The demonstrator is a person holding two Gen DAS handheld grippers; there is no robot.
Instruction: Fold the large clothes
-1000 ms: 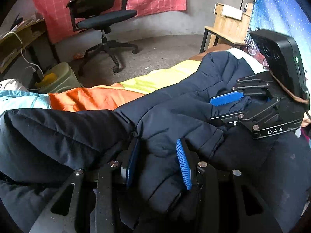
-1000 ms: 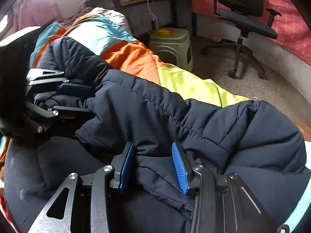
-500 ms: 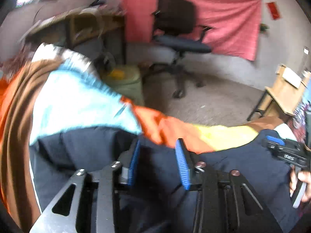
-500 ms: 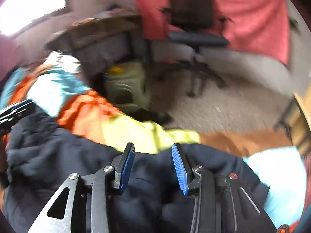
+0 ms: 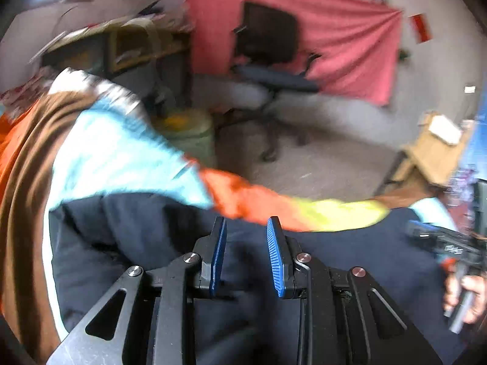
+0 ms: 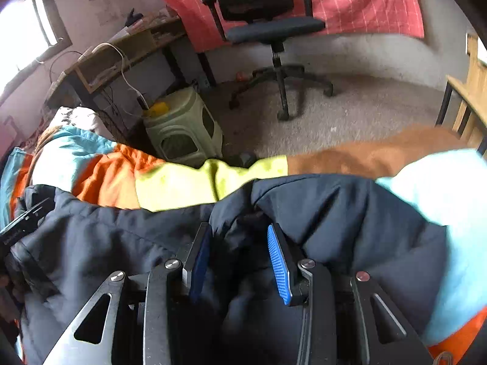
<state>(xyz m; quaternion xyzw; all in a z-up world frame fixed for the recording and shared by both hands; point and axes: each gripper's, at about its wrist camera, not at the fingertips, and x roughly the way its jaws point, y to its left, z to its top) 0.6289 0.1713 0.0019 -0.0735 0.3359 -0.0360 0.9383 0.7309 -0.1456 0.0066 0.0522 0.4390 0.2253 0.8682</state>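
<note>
A dark navy padded jacket point(image 5: 350, 258) lies on a bed cover point(image 5: 121, 158) striped in light blue, orange, yellow and brown. My left gripper point(image 5: 246, 228) has a fold of the jacket between its blue pads and is shut on it; this view is blurred. In the right wrist view, a bunched edge of the jacket point(image 6: 106, 237) is pinched in my right gripper point(image 6: 239, 231). The right gripper point(image 5: 441, 243) shows at the far right of the left view, held by a hand point(image 5: 468, 298). The left gripper point(image 6: 21, 225) shows at the left edge of the right view.
Beyond the bed's far edge point(image 6: 173, 182) is grey floor with a black office chair point(image 6: 274, 27), a green plastic stool point(image 6: 182, 127) and a cluttered desk point(image 6: 115, 48) with a white cable. A wooden table point(image 6: 471, 91) stands at the right. A red cloth hangs on the wall.
Both grippers have risen and rolled and drawn apart to either side, with jacket fabric still between their pads. The left jaws have narrowed on the fabric. More of the room shows.
</note>
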